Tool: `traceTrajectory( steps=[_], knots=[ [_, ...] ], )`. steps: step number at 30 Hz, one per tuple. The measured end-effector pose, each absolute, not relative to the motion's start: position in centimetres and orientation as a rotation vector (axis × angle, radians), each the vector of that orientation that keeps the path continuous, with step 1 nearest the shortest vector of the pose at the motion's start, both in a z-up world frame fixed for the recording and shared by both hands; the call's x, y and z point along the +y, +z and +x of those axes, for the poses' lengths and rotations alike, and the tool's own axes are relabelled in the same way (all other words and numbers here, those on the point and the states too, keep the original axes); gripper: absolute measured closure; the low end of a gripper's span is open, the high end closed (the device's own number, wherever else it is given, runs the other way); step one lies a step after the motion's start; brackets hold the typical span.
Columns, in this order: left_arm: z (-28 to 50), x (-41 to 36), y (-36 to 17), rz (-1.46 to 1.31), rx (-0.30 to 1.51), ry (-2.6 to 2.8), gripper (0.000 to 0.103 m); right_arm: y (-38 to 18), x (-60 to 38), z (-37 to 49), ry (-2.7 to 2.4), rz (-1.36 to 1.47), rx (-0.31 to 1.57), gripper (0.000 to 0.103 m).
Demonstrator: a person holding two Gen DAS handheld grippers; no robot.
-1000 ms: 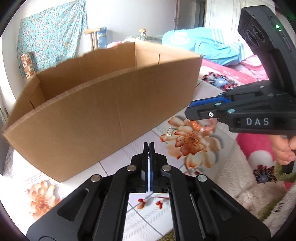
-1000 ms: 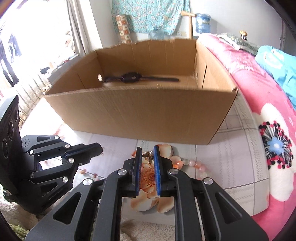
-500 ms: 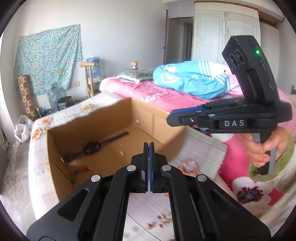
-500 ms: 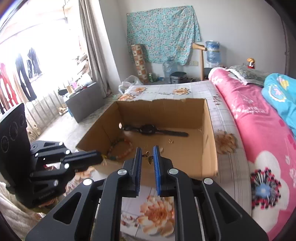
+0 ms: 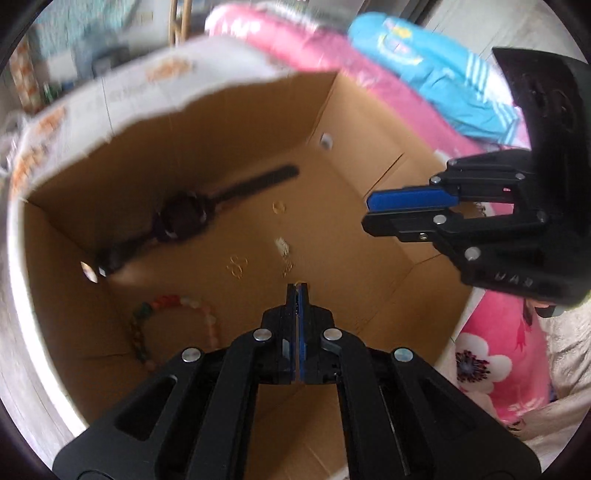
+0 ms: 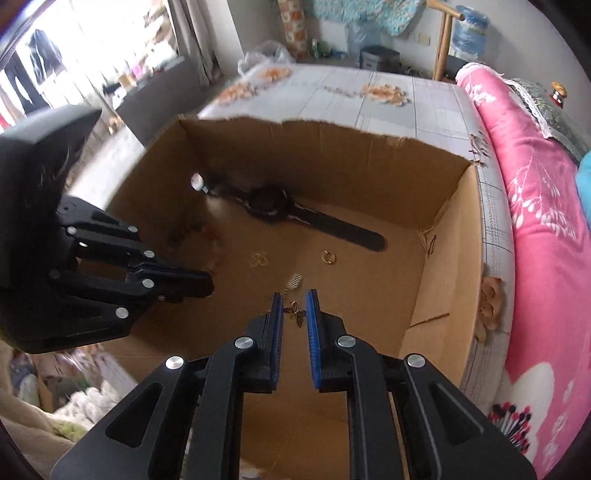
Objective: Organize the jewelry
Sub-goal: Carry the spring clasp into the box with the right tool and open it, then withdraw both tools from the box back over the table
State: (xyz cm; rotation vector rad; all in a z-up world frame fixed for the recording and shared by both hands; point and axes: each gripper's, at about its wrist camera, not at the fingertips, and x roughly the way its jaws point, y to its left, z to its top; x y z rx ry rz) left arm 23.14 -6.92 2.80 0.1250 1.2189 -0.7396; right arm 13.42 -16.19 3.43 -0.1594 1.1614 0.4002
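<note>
Your left gripper (image 5: 296, 286) is pressed together, empty, over the box's (image 6: 458, 236) open middle. The watch (image 6: 271, 208) lies along the far wall, bare floor nearer. Your right gripper (image 6: 294, 308) pinches a butterfly charm (image 6: 297, 314) inside the near edge.

Ahead of the right gripper we saw a bedsheet (image 6: 388, 107) printed with orange flowers. To its right lay a pink quilt (image 6: 532, 206) with white leaves. Further ahead stood a wooden crutch (image 6: 445, 40), a water bottle (image 6: 472, 26) and a patterned cloth (image 6: 369, 11) on the wall. Right of the left gripper we saw a blue garment (image 5: 436, 81) on the quilt.
</note>
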Motion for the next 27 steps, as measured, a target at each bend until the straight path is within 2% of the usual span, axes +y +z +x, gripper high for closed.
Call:
traceTrajectory(
  steps=[3, 7, 13, 16, 23, 27],
  knots=[
    [24.5, -6.9, 0.9, 0.053, 1.325, -0.736, 0.103, 2.1, -15.9, 14.3, 0.378, -0.199, 1.209, 0.090],
    [25.5, -6.5, 0.0, 0.007, 1.371, -0.702, 0.103, 0.9, -15.5, 15.0, 0.360, -0.253, 1.242, 0.090],
    [26.1, -6.6, -0.1, 0.012, 1.373, -0.664, 0.101, 0.4, -15.6, 15.3, 0.333, -0.281, 1.251, 0.089],
    [26.1, -6.5, -0.2, 0.022, 1.375, -0.644, 0.092, 0.4, -15.8, 15.4, 0.324, -0.283, 1.247, 0.085],
    [26.1, -6.4, 0.3, 0.037, 1.346, -0.625, 0.091, 1.7, -16.2, 15.2, 0.309, -0.270, 1.200, 0.083],
    [25.8, -6.2, 0.9, 0.055, 1.308, -0.607, 0.091, 3.5, -16.8, 14.4, 0.307, -0.244, 1.137, 0.075]
  ],
)
